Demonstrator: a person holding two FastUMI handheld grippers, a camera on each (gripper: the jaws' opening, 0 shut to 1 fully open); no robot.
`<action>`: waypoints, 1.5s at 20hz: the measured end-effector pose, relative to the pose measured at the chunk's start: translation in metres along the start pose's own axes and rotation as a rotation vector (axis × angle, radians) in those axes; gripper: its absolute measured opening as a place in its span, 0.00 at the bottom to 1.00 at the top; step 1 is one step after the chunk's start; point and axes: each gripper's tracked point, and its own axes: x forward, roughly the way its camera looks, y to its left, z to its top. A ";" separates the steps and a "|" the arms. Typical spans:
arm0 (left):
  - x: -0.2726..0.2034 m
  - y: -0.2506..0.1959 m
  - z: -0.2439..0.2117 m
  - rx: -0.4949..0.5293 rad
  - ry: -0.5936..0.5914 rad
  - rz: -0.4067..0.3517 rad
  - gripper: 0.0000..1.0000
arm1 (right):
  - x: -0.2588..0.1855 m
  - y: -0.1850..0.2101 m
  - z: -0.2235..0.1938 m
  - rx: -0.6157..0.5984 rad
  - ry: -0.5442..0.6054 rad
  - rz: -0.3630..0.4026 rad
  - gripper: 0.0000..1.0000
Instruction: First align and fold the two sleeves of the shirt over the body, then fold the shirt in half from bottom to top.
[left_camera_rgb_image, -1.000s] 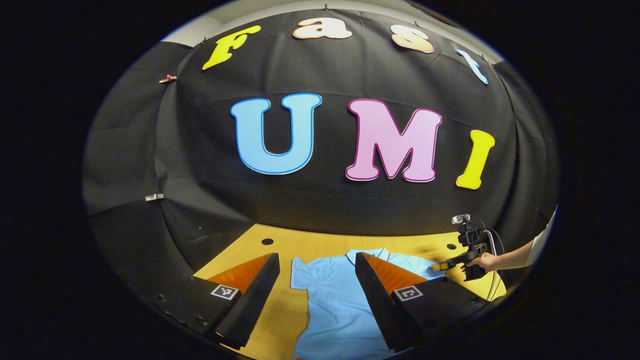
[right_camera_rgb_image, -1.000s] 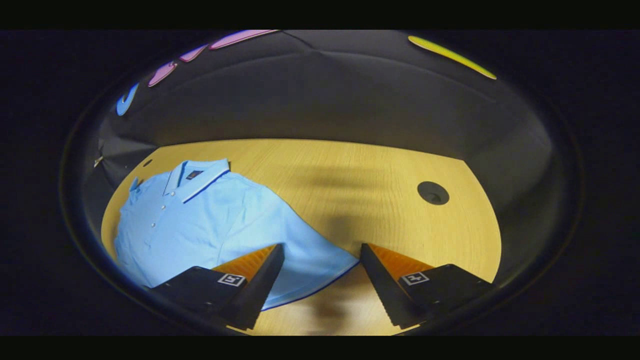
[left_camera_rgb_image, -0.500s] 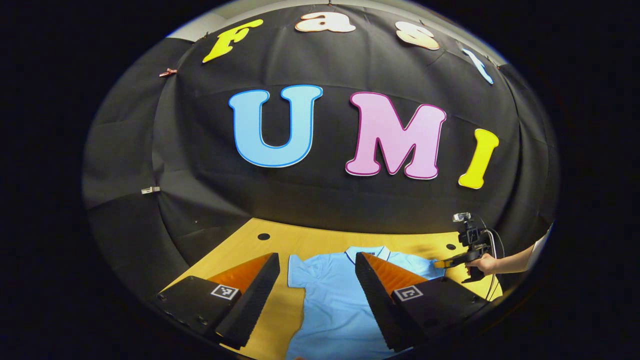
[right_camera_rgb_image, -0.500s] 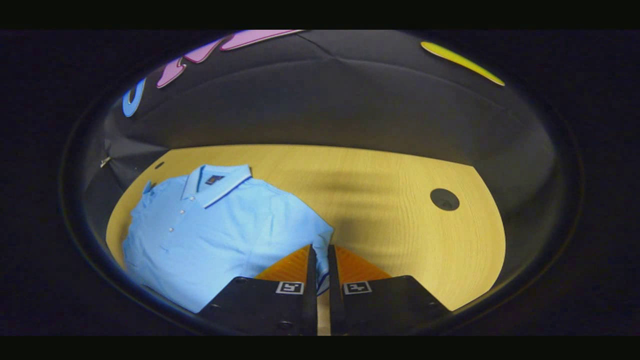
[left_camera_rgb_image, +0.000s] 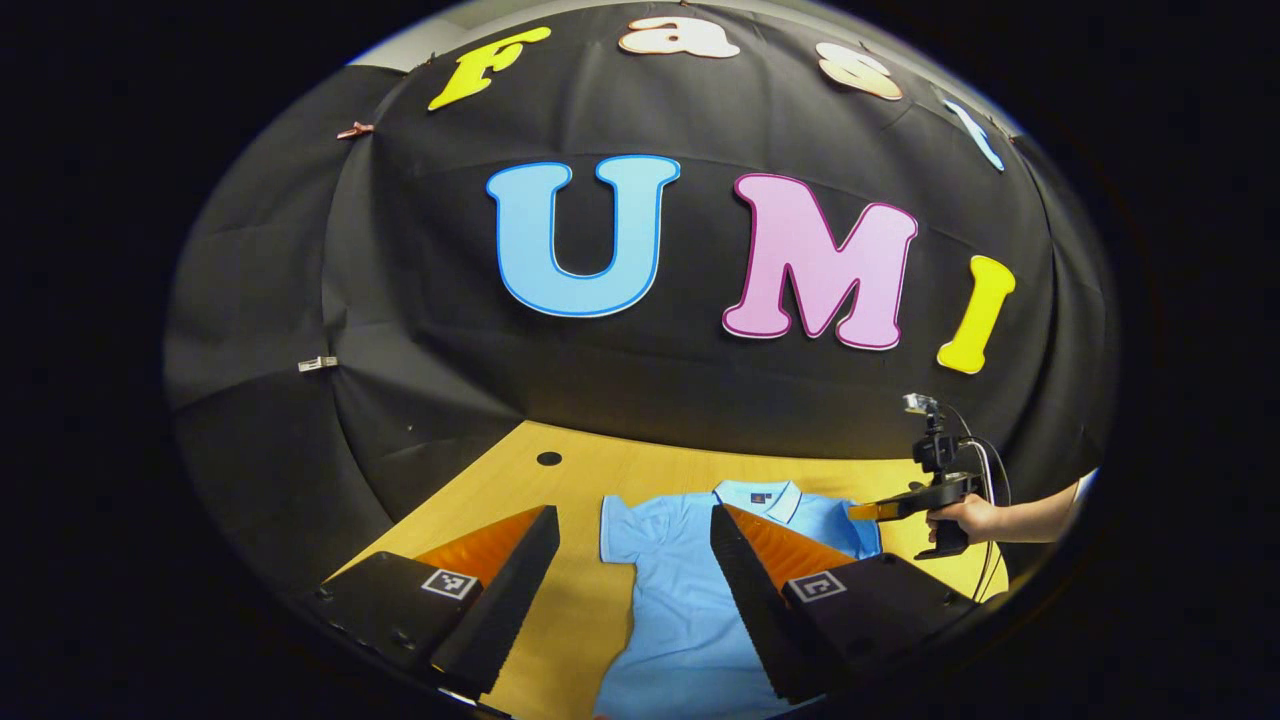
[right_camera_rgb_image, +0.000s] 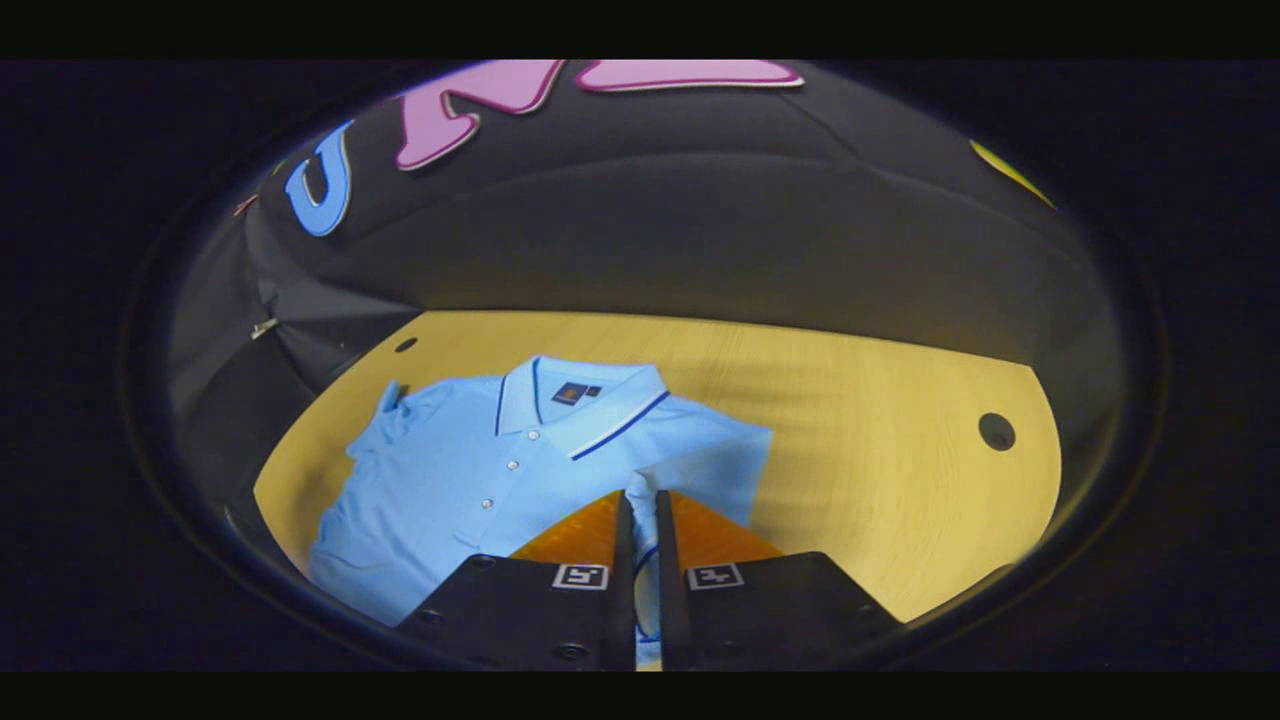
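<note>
- Pinching a sleeve (right_camera_rgb_image: 655, 490) of the shirt (right_camera_rgb_image: 470, 490) between its two fingers, the right gripper (right_camera_rgb_image: 640, 500) has the light blue cloth running down the narrow slot between them.
- From the left gripper view, the right gripper (left_camera_rgb_image: 868, 511) reaches in level from the right, held by a hand (left_camera_rgb_image: 960, 517) on a bare forearm; its tip meets the shirt's (left_camera_rgb_image: 680, 600) shoulder edge.
- The left gripper (left_camera_rgb_image: 633, 520) hovers above the table (left_camera_rgb_image: 590, 480) with its fingers spread wide, holding nothing; the shirt lies between and beyond them.
- The shirt lies flat and face up on the table, buttons showing, collar (right_camera_rgb_image: 585, 400) toward the wall (right_camera_rgb_image: 700, 240).
- The other sleeve (left_camera_rgb_image: 618, 528) lies spread out to the side, flat on the wood.
- Bare wood lies open on the shirt's right side in the right gripper view, out to a round hole (right_camera_rgb_image: 996, 431) near the table's edge.
- A second hole (left_camera_rgb_image: 548, 458) sits near the far corner, well apart from the shirt.
- A strip of bare wood separates the collar from the wall.
</note>
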 end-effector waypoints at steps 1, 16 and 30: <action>0.002 0.001 -0.003 0.001 0.006 -0.003 0.97 | 0.008 0.004 -0.007 0.004 0.024 -0.003 0.14; 0.092 0.019 -0.033 -0.049 0.124 -0.064 0.97 | -0.051 0.028 0.027 0.084 -0.091 0.096 0.98; 0.294 0.063 -0.133 0.132 0.431 -0.021 0.97 | -0.180 -0.038 -0.026 0.113 -0.134 0.016 0.98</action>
